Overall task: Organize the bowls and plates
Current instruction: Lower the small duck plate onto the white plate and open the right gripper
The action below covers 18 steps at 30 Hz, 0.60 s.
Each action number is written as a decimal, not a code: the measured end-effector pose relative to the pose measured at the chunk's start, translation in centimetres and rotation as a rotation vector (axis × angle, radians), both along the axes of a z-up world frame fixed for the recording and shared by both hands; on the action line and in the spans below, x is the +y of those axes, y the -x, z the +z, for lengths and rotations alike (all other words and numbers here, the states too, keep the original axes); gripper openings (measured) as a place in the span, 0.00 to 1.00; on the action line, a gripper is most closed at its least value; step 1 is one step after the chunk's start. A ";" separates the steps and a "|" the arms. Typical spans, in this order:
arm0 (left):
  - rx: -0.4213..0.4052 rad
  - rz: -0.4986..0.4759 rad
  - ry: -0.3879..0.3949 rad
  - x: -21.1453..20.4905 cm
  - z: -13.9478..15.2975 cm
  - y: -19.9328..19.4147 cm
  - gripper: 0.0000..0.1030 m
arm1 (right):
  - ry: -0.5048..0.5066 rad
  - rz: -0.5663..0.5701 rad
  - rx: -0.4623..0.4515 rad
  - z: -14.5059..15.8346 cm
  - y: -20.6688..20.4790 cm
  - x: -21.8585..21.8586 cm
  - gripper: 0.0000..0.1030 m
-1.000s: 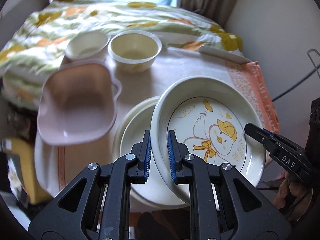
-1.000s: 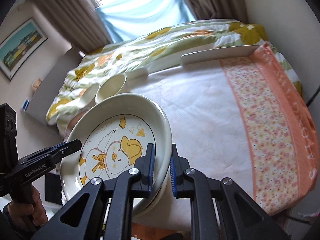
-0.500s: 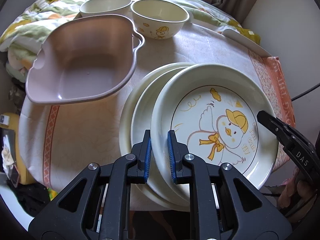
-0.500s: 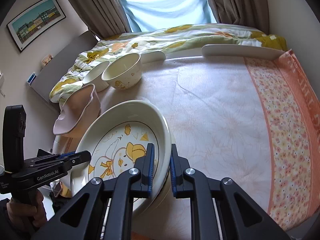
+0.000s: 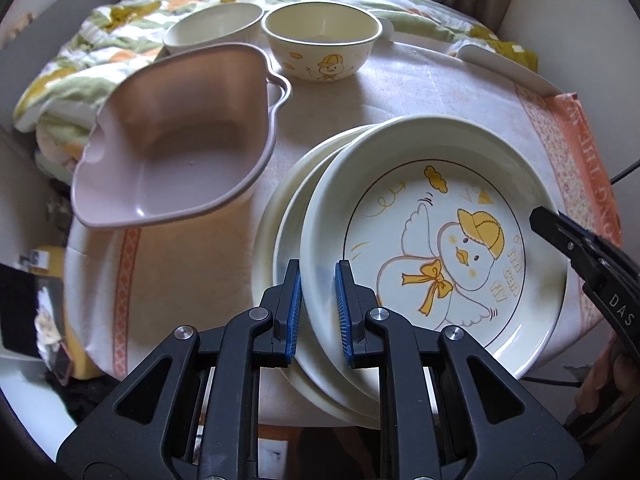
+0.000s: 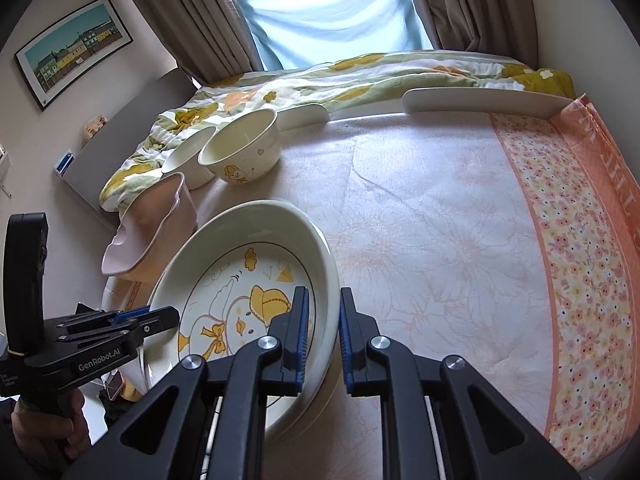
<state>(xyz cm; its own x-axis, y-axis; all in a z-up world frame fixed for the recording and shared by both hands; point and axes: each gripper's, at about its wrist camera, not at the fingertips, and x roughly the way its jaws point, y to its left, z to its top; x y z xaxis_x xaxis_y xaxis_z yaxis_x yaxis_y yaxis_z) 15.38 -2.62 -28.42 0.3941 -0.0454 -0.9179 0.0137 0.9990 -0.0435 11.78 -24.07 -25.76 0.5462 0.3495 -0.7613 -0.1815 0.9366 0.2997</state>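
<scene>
A cream plate with a duck drawing (image 5: 440, 248) (image 6: 244, 280) lies on top of a stack of cream plates (image 5: 276, 236) near the table's front edge. My left gripper (image 5: 317, 304) is shut on the duck plate's near-left rim. My right gripper (image 6: 323, 330) is shut on its opposite rim; it also shows in the left wrist view (image 5: 560, 236). A pink square bowl (image 5: 176, 148) (image 6: 148, 236) stands to the left. Two cream bowls (image 5: 320, 40) (image 5: 212, 32) stand at the back.
The round table (image 6: 440, 220) has a floral cloth with an orange border (image 6: 580, 240). A flowered quilt (image 6: 340, 76) lies behind it, by two white curved rails (image 6: 476, 100). A wall is at the right.
The duck plate has come down from a raised tilt to lie flat on the plate stack. Both grippers kept hold of it and lowered with it.
</scene>
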 end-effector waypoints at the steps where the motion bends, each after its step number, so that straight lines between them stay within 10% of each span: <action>1: -0.001 -0.004 -0.013 -0.1 0.0 0.0 0.14 | 0.013 0.003 -0.006 0.1 0.0 0.1 0.13; 18: 0.019 -0.005 -0.093 -0.6 0.7 0.1 0.14 | 0.033 0.006 0.010 0.0 -0.2 0.3 0.13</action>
